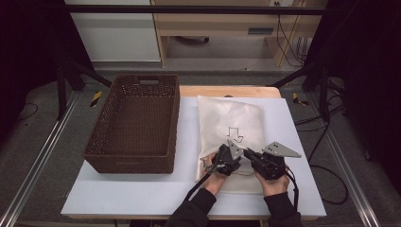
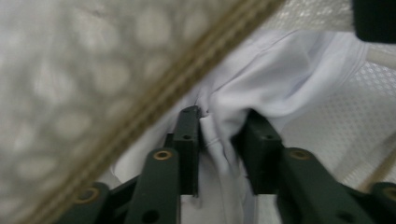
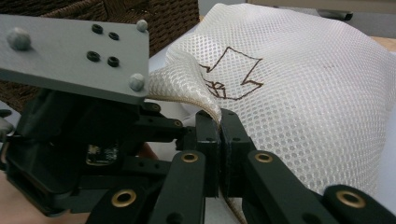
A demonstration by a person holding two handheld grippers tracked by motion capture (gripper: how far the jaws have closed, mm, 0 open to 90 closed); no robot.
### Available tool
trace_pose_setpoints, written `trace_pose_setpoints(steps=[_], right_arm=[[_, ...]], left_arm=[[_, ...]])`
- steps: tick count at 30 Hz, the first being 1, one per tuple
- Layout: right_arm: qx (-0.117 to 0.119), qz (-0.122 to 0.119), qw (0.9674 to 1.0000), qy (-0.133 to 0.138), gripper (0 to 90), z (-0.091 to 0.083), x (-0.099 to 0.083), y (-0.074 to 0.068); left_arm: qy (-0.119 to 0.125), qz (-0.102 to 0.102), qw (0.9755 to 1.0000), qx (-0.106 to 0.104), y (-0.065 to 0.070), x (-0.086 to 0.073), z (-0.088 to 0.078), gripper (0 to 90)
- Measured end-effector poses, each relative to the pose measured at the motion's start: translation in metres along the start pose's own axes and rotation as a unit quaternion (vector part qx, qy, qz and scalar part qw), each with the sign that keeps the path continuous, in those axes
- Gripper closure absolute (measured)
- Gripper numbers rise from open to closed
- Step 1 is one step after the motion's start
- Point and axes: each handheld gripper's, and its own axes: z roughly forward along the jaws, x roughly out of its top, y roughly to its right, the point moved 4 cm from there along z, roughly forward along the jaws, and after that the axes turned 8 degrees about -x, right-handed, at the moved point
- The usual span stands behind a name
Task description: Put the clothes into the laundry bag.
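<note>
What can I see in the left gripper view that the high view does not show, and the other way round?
Left gripper view: white cloth inside the bag, bunched between the left gripper jaws. High view: the brown wicker basket, the arrow print, the right gripper and the white table. Both: the mesh bag and the left gripper.

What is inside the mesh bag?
White cloth shows inside the mesh bag, with a fold of it between the left tongs. How much cloth there is, and whether anything else lies deeper, the mesh covers.
</note>
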Motion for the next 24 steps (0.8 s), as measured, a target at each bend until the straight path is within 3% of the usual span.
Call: trace_pose_setpoints(steps=[2,5,9,12,13,16,17,22,23,24], right_arm=[[0.000,0.003,1.0000,0.002,88.2,0.000,0.000,0.000],[0.000,0.003,1.0000,0.003,88.1,-0.001,0.001,0.000],[-0.001,0.001,1.0000,0.002,88.1,0.000,0.000,0.000],[-0.001,0.002,1.0000,0.003,88.1,0.000,0.001,0.000],[-0.001,0.000,1.0000,0.003,88.2,0.000,0.000,0.000],[-0.002,0.000,1.0000,0.003,88.2,0.000,0.000,0.000],[0.000,0.001,1.0000,0.003,88.2,-0.001,0.001,0.000],[0.001,0.003,1.0000,0.001,88.3,0.000,0.001,0.000],[0.002,0.004,1.0000,0.002,88.3,0.000,0.001,0.000],[0.002,0.004,1.0000,0.002,88.3,0.000,0.001,0.000]], left_arm=[[-0.005,-0.010,0.9999,-0.011,0.002,-0.001,-0.008,50.7],[-0.002,-0.004,0.9994,-0.033,0.009,-0.006,-0.034,43.0],[0.006,-0.001,0.9992,-0.040,0.014,-0.010,-0.048,41.5],[-0.007,-0.010,0.9988,-0.047,0.015,-0.014,-0.045,54.3],[-0.024,-0.016,0.9986,-0.045,0.015,-0.019,-0.034,58.2],[-0.034,-0.026,0.9981,-0.045,0.013,-0.022,-0.022,69.5],[-0.033,-0.025,0.9984,-0.037,0.013,-0.023,-0.013,71.9],[-0.043,-0.017,0.9985,-0.030,0.006,-0.017,-0.005,80.3],[-0.048,-0.014,0.9986,-0.017,0.004,-0.012,0.000,81.0],[-0.048,-0.014,0.9986,-0.017,0.004,-0.012,0.000,81.4]])
